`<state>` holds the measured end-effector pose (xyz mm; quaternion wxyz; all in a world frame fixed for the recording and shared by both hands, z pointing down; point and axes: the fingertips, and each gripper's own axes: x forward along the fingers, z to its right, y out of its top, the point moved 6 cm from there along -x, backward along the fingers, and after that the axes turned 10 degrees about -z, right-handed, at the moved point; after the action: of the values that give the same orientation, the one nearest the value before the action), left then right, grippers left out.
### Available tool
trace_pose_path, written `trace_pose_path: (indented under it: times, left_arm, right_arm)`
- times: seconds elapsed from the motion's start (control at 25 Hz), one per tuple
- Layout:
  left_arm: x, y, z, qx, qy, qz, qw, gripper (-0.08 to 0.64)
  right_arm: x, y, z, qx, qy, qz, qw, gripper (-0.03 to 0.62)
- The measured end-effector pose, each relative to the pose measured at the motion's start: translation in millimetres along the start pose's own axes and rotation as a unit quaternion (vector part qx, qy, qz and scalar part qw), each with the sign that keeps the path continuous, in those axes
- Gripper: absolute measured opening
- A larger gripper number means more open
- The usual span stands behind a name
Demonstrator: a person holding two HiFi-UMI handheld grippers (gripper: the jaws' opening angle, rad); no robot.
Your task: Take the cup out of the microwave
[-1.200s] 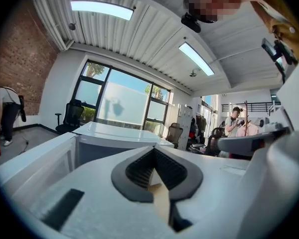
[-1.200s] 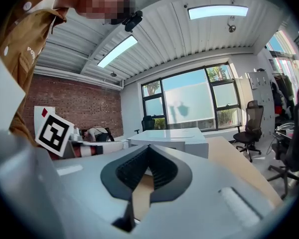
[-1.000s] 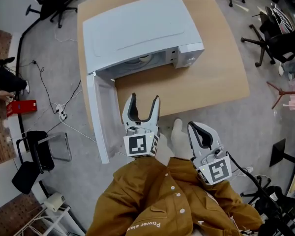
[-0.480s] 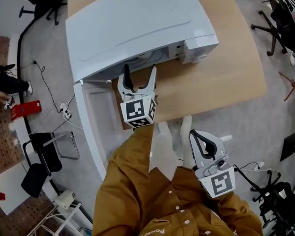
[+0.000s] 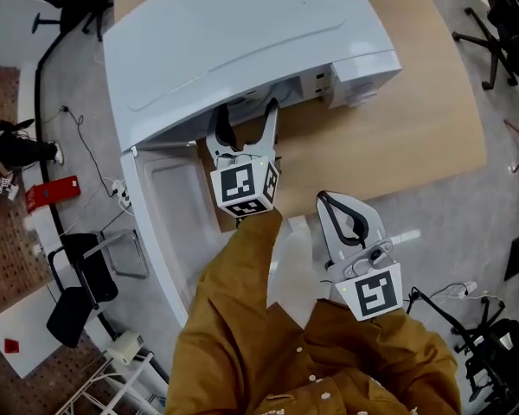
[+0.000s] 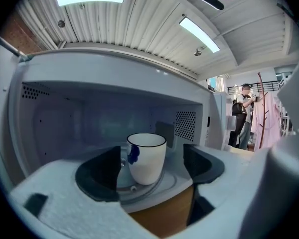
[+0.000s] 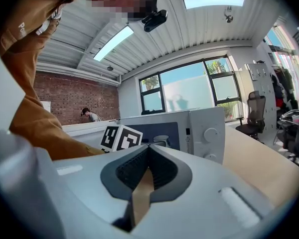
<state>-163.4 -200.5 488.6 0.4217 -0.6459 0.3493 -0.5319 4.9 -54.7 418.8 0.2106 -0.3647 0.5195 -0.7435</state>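
Note:
A white cup (image 6: 146, 157) with a dark rim and a blue mark stands upright on the glass turntable (image 6: 139, 184) inside the white microwave (image 5: 242, 33). The microwave's door (image 5: 169, 223) hangs open to the left. My left gripper (image 5: 246, 115) is at the mouth of the oven, open; in the left gripper view (image 6: 152, 153) the cup shows between the two jaws, a little further in, with gaps on both sides. My right gripper (image 5: 333, 201) is shut and empty over the wooden table's (image 5: 398, 137) near edge, right of the left one. The head view hides the cup.
The microwave's control panel with knobs (image 7: 209, 133) is at the right of the opening. Office chairs (image 5: 502, 15), cables and a red box (image 5: 50, 192) are on the floor around the table. A folding chair (image 5: 78, 284) stands near the door.
My left gripper has gone forward from the table's near edge to the microwave's opening, its jaws a little wider. The right gripper has come forward to the table edge.

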Motion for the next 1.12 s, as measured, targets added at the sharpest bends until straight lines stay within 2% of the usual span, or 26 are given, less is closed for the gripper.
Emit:
trace_pose_path:
  times: [0.16, 0.32, 0.44, 0.72, 0.92, 1.12]
  left_arm:
    - [17.8, -2.6, -2.1, -0.003, 0.000, -0.003, 1.0000, 0.390]
    - [35.8, -4.7, -7.3, -0.006, 0.008, 0.004, 0.9999, 0.422]
    - [51.3, -4.7, -9.3, 0.003, 0.008, -0.002, 1.0000, 0.433]
    - [60.8, -5.0, -6.9, 0.022, 0.043, -0.011, 0.9988, 0.413]
    - [59.2, -2.5, -10.8, -0.004, 0.064, -0.006, 0.9979, 0.422]
    - [63.4, -1.2, -12.3, -0.005, 0.073, -0.023, 0.9971, 0.454]
  right_arm:
    - [11.9, -0.5, 8.3, 0.006, -0.005, 0.002, 1.000, 0.005]
    - [12.9, -7.0, 13.5, 0.008, -0.007, -0.004, 1.000, 0.005]
    - [10.7, -14.0, 14.8, 0.010, -0.006, -0.013, 1.000, 0.005]
    - [6.2, -22.1, 16.0, 0.013, 0.000, -0.027, 1.000, 0.005]
    - [2.8, -27.0, 17.1, 0.017, -0.002, -0.033, 0.999, 0.005]
    - [2.1, -28.5, 18.9, 0.018, 0.001, -0.035, 0.999, 0.005]
